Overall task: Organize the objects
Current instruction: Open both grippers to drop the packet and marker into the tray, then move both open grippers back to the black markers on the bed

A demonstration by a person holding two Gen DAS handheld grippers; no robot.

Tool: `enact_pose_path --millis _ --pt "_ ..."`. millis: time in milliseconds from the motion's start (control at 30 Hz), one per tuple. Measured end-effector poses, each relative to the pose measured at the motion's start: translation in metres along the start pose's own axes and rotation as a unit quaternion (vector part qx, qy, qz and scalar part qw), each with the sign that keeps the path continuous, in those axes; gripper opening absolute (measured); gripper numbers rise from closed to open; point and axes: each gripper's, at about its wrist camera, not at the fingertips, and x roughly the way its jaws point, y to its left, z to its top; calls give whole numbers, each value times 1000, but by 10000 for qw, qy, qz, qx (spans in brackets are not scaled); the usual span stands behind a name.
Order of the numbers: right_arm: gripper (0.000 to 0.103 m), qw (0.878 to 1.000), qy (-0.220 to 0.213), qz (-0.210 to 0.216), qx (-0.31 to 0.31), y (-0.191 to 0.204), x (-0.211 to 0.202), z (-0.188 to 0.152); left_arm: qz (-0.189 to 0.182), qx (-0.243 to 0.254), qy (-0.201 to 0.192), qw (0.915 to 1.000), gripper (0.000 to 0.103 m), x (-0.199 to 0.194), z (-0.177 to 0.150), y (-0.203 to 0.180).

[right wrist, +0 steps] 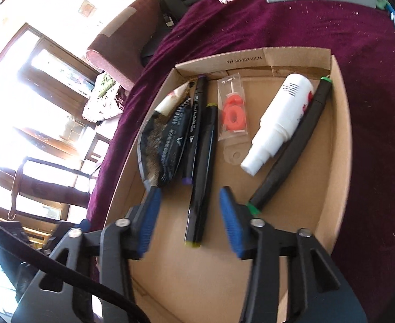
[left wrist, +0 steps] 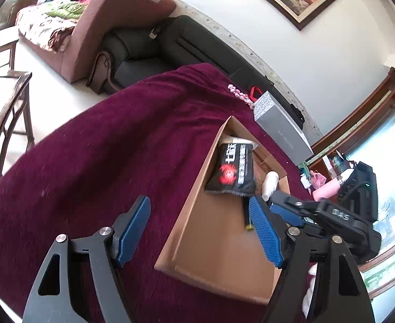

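Note:
An open cardboard box [right wrist: 340,145] sits on a maroon cloth [right wrist: 372,86]. In it lie a black snack packet [right wrist: 165,145], three black markers with purple [right wrist: 194,126], yellow [right wrist: 201,177] and green [right wrist: 291,150] caps, a red candle pack [right wrist: 232,110] and a white spray bottle [right wrist: 278,118]. My right gripper [right wrist: 189,215] is open and empty, low over the box, astride the yellow-capped marker. My left gripper [left wrist: 200,226] is open and empty at the box's left wall [left wrist: 197,188]. The packet [left wrist: 232,172] and the right gripper's body [left wrist: 332,215] show in the left wrist view.
A grey carton [left wrist: 281,126] and pink beads [left wrist: 238,94] lie at the cloth's far edge. A brown sofa [left wrist: 89,27] and black bench [left wrist: 165,45] stand beyond. A wooden chair [left wrist: 3,113] is at left. A pink bottle [left wrist: 326,191] sits to the right.

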Motion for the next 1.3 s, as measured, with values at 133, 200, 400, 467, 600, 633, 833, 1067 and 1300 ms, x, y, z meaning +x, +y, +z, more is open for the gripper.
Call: enact_pose_path --millis 133,200,400,467,600,633,833,1067,1300 --pt "51 9995 -244 20 -182 2 -25 -13 -146 155 -85 9997 70 -12 -3 -15" --pt "56 9988 -418 18 -247 -1 -41 -20 -376 372 -69 9986 70 -19 -7 -34" --pt "61 9959 -860 -118 -268 -31 -89 -39 -1156 1381 490 9824 80 -16 -37 -113" --pt "61 9945 -1020 -188 -141 -51 -107 -45 -1335 1702 744 9735 80 -11 -52 -139" --pt "61 9890 -1405 -396 254 -102 -147 -53 -1554 2267 1307 9525 79 11 -87 -195" --pt "62 9864 -1529 -474 362 -116 -160 -56 -1613 2400 1441 9464 79 18 -97 -208" --pt "66 9696 -2077 -813 1010 -190 -224 -64 -1647 2780 1975 9255 79 63 -138 -264" --pt "67 9733 -1781 -106 1442 -239 -221 -45 -1048 3444 2020 9108 79 127 -163 -302" --pt "66 9764 -1373 218 1655 -255 -182 -11 -809 2928 2306 9244 79 155 -157 -273"
